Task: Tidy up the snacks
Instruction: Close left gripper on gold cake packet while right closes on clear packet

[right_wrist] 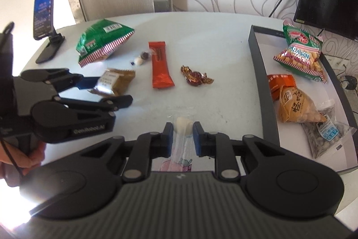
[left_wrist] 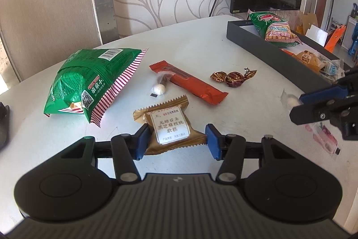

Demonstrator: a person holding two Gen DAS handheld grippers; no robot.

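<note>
Left gripper point(left_wrist: 176, 138) fingers clamp gold packet point(left_wrist: 166, 125); right gripper point(right_wrist: 183, 138) fingers straddle clear-wrapped candy point(right_wrist: 184, 125), parted.

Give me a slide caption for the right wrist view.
Right gripper straddles a clear candy packet; left gripper holds a gold pastry, tray nearby.

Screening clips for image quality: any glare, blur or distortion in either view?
Left wrist view: sharp, with evenly lit table; fisheye bends its edge. Right wrist view: softer, with blown-out window light at the left edge and glare on the gold packet in the left claw.
</note>
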